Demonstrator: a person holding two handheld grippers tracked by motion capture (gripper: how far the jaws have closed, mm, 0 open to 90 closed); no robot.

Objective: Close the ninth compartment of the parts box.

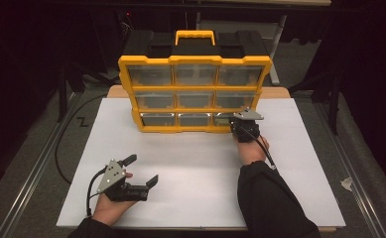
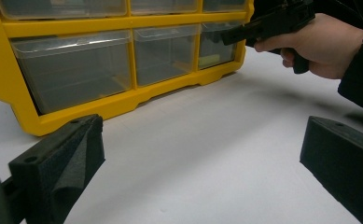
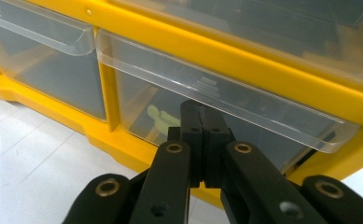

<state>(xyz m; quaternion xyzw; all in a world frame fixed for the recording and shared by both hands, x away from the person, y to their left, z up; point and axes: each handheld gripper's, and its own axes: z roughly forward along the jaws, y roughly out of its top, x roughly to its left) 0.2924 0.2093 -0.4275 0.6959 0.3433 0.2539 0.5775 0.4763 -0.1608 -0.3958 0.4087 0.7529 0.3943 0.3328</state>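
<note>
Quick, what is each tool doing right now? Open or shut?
Left tool: open, holding nothing, resting low over the white table.
Right tool: shut, holding nothing, its tip under the lip of the bottom right drawer.

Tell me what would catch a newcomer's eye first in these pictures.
The yellow drawer organizer with clear drawers stands at the far side of the white table. The right gripper, jaws shut, sits under the lip of the bottom right drawer. The left gripper rests open near the table's front left.
</note>
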